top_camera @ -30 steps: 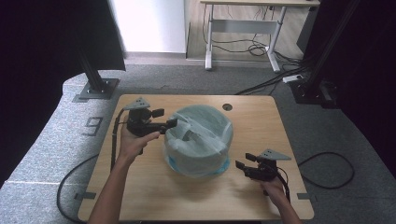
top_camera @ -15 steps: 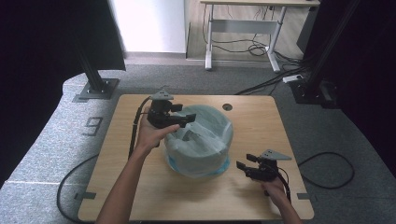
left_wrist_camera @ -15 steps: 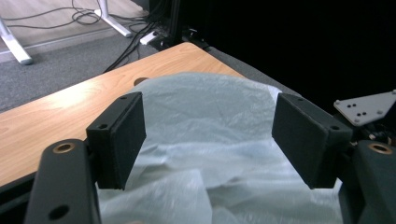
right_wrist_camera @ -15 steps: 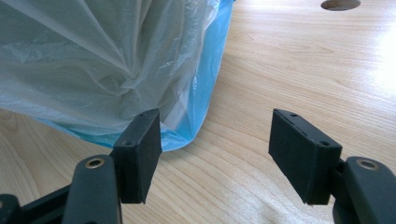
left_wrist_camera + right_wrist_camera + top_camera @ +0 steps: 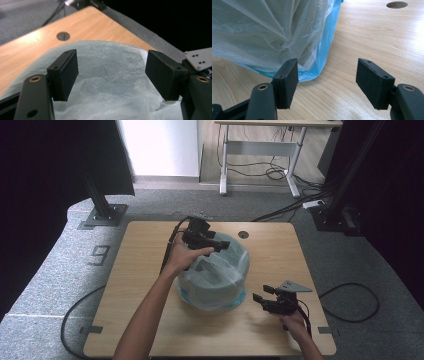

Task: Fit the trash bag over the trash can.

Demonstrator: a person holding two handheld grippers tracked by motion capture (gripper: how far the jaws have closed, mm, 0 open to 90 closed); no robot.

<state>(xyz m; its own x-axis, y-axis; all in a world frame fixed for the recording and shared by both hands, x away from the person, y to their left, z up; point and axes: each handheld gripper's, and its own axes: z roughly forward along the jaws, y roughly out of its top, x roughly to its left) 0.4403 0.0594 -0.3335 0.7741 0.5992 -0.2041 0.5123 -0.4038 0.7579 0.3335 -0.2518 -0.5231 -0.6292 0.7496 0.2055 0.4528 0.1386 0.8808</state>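
Note:
A round blue bin lined with a pale translucent plastic bag [image 5: 215,277] stands in the middle of the wooden table [image 5: 140,270]. My left gripper [image 5: 223,245] hovers over the bin's far rim, pointing right, jaws open. Between its pads in the left gripper view I see the crinkled bag [image 5: 110,82], and the left gripper [image 5: 111,72] holds nothing. My right gripper [image 5: 260,294] rests low near the table's front right, open, pointing left at the bin. In the right gripper view, the right gripper [image 5: 327,80] faces the bag's lower edge [image 5: 287,37], a short gap away from it.
A round cable hole [image 5: 243,234] lies in the table behind the bin. Cables trail from both grippers off the table's sides. Black stands rise at the far left and far right, and a desk stands beyond on the floor.
My left hand has swung from the bin's left side rightward to above its far rim. The right hand has stayed still.

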